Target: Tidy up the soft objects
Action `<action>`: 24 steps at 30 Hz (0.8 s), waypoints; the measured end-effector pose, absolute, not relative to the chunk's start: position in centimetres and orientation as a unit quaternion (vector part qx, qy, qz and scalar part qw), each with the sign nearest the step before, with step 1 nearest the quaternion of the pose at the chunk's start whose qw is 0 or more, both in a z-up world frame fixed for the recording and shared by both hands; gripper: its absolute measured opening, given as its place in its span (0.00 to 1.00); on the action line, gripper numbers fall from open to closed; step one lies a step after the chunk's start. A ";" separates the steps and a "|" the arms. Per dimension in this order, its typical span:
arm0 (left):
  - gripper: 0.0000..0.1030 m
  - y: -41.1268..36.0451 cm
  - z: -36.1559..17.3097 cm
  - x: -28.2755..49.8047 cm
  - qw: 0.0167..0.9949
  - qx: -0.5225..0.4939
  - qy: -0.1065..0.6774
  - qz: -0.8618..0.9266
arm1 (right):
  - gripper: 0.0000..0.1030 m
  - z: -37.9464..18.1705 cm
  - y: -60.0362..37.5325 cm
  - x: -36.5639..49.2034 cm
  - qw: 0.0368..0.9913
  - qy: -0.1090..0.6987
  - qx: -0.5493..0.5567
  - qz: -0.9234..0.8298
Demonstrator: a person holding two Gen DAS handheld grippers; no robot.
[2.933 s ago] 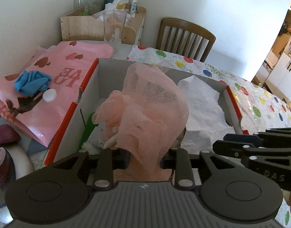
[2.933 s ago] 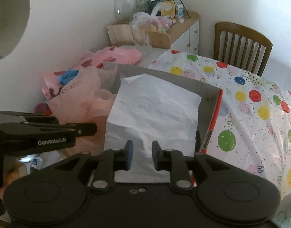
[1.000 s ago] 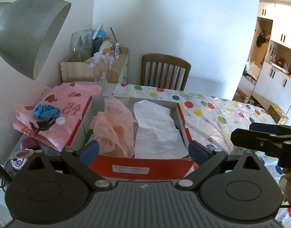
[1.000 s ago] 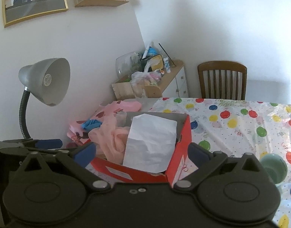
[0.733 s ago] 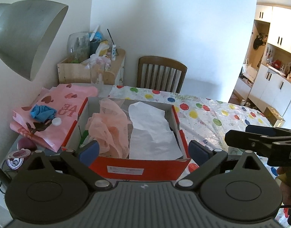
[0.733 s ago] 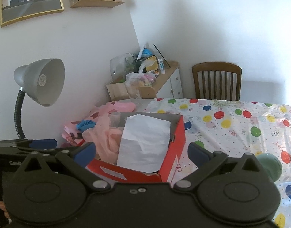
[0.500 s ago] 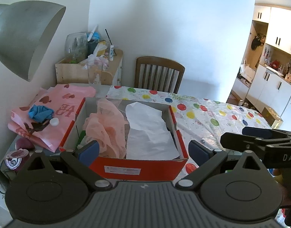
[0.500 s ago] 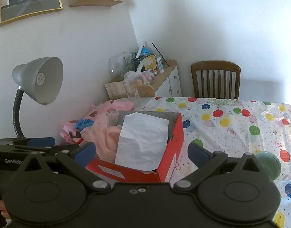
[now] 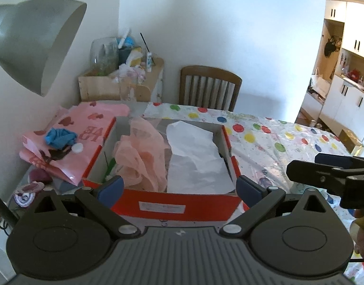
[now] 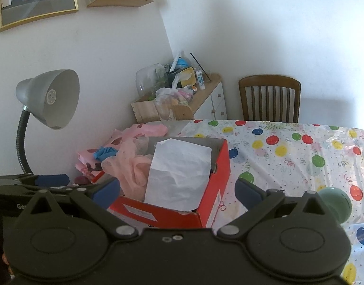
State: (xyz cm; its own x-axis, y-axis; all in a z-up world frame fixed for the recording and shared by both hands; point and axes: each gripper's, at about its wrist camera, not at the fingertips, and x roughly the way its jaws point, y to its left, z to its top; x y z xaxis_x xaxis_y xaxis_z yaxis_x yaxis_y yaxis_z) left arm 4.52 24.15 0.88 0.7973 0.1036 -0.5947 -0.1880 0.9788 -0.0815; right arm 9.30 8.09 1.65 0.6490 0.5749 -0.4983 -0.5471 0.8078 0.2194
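Observation:
A red cardboard box (image 9: 177, 205) (image 10: 215, 185) stands on the table. Inside it a peach mesh cloth (image 9: 141, 156) (image 10: 132, 166) sits on the left and a crumpled white paper sheet (image 9: 193, 161) (image 10: 179, 173) on the right. My left gripper (image 9: 179, 186) is open and empty, pulled back in front of the box's near wall. My right gripper (image 10: 177, 190) is open and empty, back from the box's near right corner. The right gripper also shows at the right edge of the left wrist view (image 9: 324, 175).
A pink patterned bag (image 9: 87, 128) with a blue cloth (image 9: 59, 136) lies left of the box. A grey desk lamp (image 10: 49, 99) stands at the left. A polka-dot tablecloth (image 10: 300, 156), a green bowl (image 10: 336, 204), a wooden chair (image 9: 209, 87) and a cluttered shelf (image 9: 122, 78) are around.
Both grippers let go of the peach cloth and white paper in the box, opened wide and drew back and up from the box. Over the last second they drifted slightly.

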 end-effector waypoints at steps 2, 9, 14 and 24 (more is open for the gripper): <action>0.98 24.1 1.0 4.4 0.947 -0.061 0.307 0.077 | 1.00 1.7 8.1 9.3 0.908 0.283 0.023 0.308; 0.99 23.9 1.7 4.0 0.953 -0.056 0.292 0.057 | 1.00 1.8 8.0 9.2 0.910 0.281 0.022 0.304; 0.99 24.2 1.8 4.1 0.952 -0.072 0.294 0.052 | 1.00 1.7 8.0 9.0 0.911 0.280 0.022 0.301; 0.99 24.0 1.8 3.7 0.955 -0.075 0.283 0.050 | 1.00 1.6 7.9 8.2 0.920 0.266 0.019 0.288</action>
